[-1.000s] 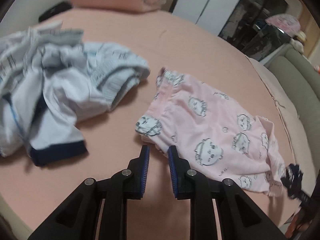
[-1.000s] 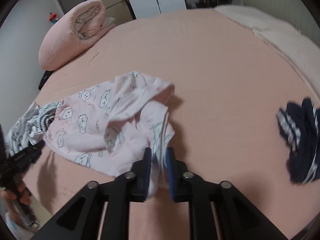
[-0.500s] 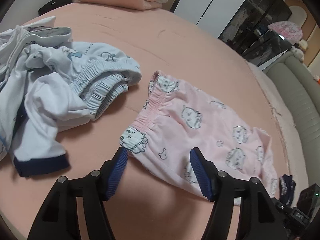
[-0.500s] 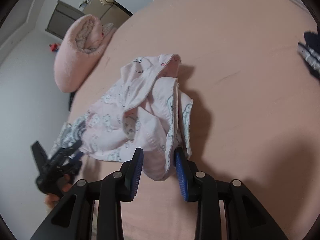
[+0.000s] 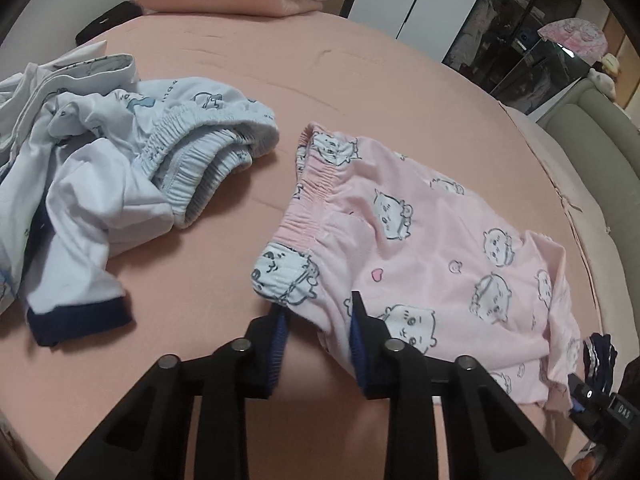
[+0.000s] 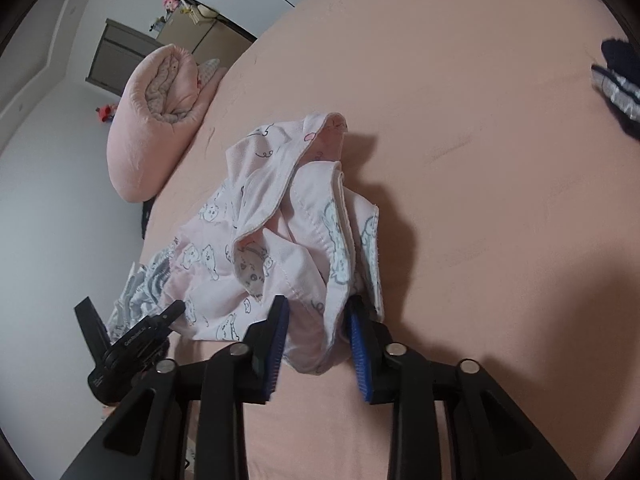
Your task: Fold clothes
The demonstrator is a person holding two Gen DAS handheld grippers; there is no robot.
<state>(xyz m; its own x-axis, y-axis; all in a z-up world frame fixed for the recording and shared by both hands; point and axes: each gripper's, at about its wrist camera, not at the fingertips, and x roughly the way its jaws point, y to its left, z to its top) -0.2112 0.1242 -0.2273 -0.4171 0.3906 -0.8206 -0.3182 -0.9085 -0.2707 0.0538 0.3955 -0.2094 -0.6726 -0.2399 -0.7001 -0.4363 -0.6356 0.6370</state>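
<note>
Pink shorts: the pink shorts [image 5: 432, 248], printed with cartoon animals, lie on the bed [image 5: 360, 92], waistband end near the left gripper [image 5: 318, 322], the bunched leg end at the right gripper [image 6: 316, 334].
Left fingers: they have just been closing; the waistband corner sits in the gap between them, and the right-hand finger looks to touch cloth, but a firm pinch cannot be confirmed.
Right fingers: also just closing, with a loose fold of the leg hem hanging between them; the pads look not fully pressed on it.
Risk, slipping: if either grip catches only one layer, that end likely drops when lifted and the fold comes out crooked.
Risk, bunching: the leg end is crumpled with hems turned back, so folding now would probably trap wrinkles.
Risk, snagging: the left fingers could pinch the bed sheet along with the cloth.
Nearby: a heap of pale blue clothes [image 5: 120, 168] lies just beside the waistband; a dark striped garment [image 6: 620, 80] lies well apart at the far right.
Beyond: a rolled pink quilt [image 6: 156, 120] lies at the head of the bed, out of the way.
</note>
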